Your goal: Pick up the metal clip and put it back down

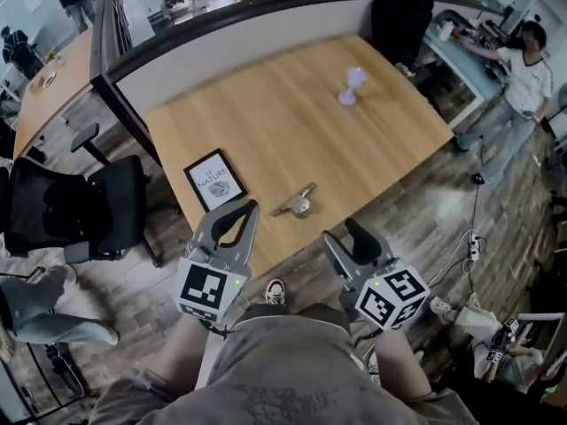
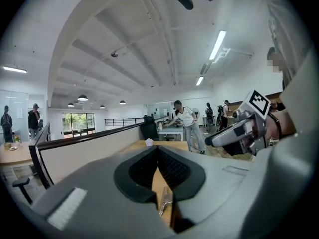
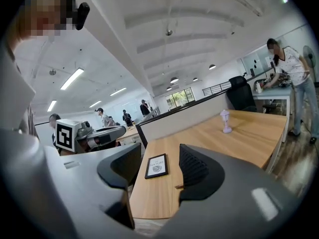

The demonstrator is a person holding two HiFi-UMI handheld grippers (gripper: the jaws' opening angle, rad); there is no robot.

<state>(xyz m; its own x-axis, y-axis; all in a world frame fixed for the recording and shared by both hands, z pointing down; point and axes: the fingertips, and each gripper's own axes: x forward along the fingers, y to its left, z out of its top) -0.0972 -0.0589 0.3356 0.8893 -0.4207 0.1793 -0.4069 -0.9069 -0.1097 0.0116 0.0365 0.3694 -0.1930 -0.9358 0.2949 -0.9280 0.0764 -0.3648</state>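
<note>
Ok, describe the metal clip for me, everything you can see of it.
The metal clip is small, silver-grey and a little shiny. It looks like a long flat strip lying slantwise, with a rounder lump near its middle; finer detail is too small to tell. It lies flat on the wooden table near the front edge, just right of the framed picture but apart from it. Only the table touches it: the left gripper and right gripper are short of it.

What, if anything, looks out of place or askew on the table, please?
Nothing is spilled or broken. The one slight oddity is the frame, which lies flat and skewed to the table's edges instead of standing. The clip lies near the front edge, and the purple ornament stands upright.
</note>
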